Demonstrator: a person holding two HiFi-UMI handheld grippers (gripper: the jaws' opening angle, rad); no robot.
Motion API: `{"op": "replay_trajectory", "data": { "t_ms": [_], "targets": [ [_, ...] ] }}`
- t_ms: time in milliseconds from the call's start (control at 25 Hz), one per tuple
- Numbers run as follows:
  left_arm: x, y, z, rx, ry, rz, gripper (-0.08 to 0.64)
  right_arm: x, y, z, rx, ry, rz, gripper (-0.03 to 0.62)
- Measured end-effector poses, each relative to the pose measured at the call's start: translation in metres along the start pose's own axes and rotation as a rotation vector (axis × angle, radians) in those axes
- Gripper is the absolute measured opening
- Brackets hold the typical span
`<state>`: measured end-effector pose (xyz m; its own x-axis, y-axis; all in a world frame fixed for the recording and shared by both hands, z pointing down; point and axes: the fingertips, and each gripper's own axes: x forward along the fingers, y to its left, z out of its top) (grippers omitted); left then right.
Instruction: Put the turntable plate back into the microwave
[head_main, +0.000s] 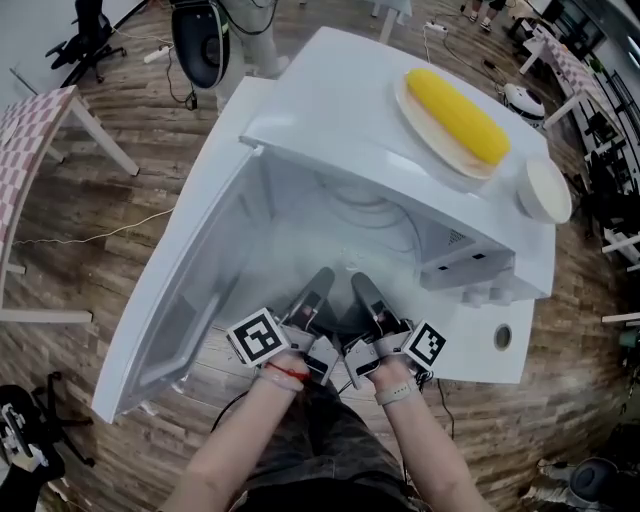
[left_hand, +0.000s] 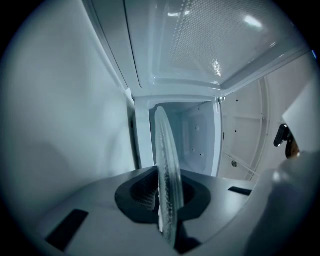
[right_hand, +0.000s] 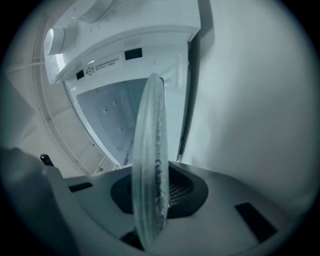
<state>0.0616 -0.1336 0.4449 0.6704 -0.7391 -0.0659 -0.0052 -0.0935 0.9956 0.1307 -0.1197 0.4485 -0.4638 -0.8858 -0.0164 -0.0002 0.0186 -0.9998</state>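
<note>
At the mouth of the open microwave, nearest the person, the left gripper and the right gripper sit side by side, almost touching. Each gripper view shows its jaws closed on the rim of the glass turntable plate, which appears edge-on between the pads. The two grips on neighbouring parts of the near rim appear chosen to keep the disc level and to leave its far side free to enter first.

The plate is at the threshold and projects from the jaws toward the cavity. In the head view the clear glass is hard to make out, and the faint arcs deeper in may be its far rim. It cannot be confirmed whether the plate touches the cavity floor. Judgement: insertion is under way and seating is not yet done.

The door hangs fully open at the left, clear of both grippers. Beyond the plate, the white cavity walls and perforated ceiling are visible and nothing blocks the way in.

On top of the microwave rests an ear of corn on a dish, with a round white lid just beside it, all well apart from the work.
</note>
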Motion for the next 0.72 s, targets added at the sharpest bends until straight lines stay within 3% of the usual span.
{"op": "replay_trajectory", "data": {
  "t_ms": [440, 640, 720],
  "targets": [
    [0.021, -0.003, 0.014, -0.035, 0.006, -0.024, 0.032, 0.021, 0.004, 0.013, -0.009, -0.013, -0.002, 0.051],
    [0.023, 0.002, 0.018, -0.006, 0.014, -0.007, 0.032, 0.024, 0.002, 0.015, -0.006, -0.014, -0.01, 0.051],
    [0.024, 0.0, 0.018, -0.042, 0.008, -0.019, 0.032, 0.025, 0.001, 0.015, -0.011, -0.014, -0.016, 0.051]
  ]
}}
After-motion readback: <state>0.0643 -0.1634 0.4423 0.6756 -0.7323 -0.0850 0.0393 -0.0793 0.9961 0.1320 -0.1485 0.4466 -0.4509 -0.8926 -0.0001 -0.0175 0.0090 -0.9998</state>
